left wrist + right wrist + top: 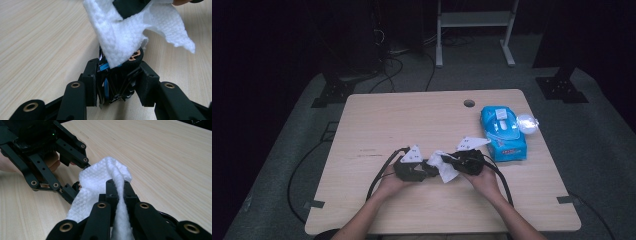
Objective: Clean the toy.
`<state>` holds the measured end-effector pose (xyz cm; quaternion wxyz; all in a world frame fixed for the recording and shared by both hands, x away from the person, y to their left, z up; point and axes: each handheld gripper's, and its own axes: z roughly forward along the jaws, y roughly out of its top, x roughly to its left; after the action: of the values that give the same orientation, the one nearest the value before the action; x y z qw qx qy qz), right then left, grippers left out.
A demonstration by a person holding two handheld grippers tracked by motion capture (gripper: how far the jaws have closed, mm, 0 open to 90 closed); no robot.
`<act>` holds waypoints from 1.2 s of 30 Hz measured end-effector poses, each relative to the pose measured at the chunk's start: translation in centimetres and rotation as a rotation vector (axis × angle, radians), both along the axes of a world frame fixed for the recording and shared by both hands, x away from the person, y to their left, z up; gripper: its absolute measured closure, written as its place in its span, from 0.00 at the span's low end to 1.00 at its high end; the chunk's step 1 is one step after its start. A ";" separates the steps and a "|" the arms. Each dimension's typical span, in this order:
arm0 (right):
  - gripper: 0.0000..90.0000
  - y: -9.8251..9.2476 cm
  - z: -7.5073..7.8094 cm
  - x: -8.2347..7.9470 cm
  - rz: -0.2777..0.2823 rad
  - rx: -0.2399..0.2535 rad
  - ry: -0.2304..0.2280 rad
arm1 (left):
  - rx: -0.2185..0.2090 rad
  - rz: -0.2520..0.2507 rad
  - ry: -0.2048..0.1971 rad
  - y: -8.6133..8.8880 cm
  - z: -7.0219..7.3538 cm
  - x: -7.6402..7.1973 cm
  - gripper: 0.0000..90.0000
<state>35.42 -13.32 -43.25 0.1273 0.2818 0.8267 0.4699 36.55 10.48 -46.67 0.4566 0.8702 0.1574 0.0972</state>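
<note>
On the left of the high view, our left tongs (pixel 428 169) sit low over the wooden worktop (pixel 377 125), held in our left hand (pixel 393 184), their jaws pointing toward the middle. In the left gripper view these jaws are drawn in narrow and clamp a small dark object (pixel 117 82) with blue streaks and a black wheel-like part with a copper-coloured hub at its far end; what the object is we cannot tell. Over its far end hangs the white wipe (pixel 125 35), which touches the top of the object and covers it there. Moving toward the middle of the high view, the wipe (pixel 445 166) lies crumpled between the two pairs of tongs, just above the worktop near its front edge. To its right come our right tongs (pixel 452 161), held in our right hand (pixel 486 180), with a grey three-cornered plate on top. In the right gripper view their jaws are pressed together on a fold of the wipe (pixel 100 185), which runs between the pads and spills down toward the camera, while the left tongs (pixel 80 173) meet the wipe from the upper left. Farther right in the high view, a blue pack of wipes (pixel 503 132) lies flat on the worktop, well apart from the tongs, with a small crumpled clear wrapper (pixel 527 122) just beside its far right corner.
</note>
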 end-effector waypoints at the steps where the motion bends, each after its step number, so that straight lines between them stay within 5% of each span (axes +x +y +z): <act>1: 0.96 -0.2 0.0 0.1 -0.007 -0.011 -0.007 | -0.006 0.005 0.006 0.1 0.0 0.0 0.65; 10: 0.96 -3.7 0.1 0.9 -0.117 -0.009 -0.014 | 0.001 0.009 0.004 0.2 0.0 0.2 0.65; 27: 0.96 1.4 -0.2 -0.3 0.024 0.025 -0.006 | 0.006 0.016 -0.007 0.0 0.0 0.1 0.65; 36: 0.96 -0.6 -0.1 0.3 -0.044 -0.011 -0.021 | 0.004 0.016 -0.004 0.1 0.0 0.2 0.65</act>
<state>35.75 -13.92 -43.36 0.1476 0.2943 0.8216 0.4654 36.79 10.57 -46.65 0.4542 0.8698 0.1630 0.1029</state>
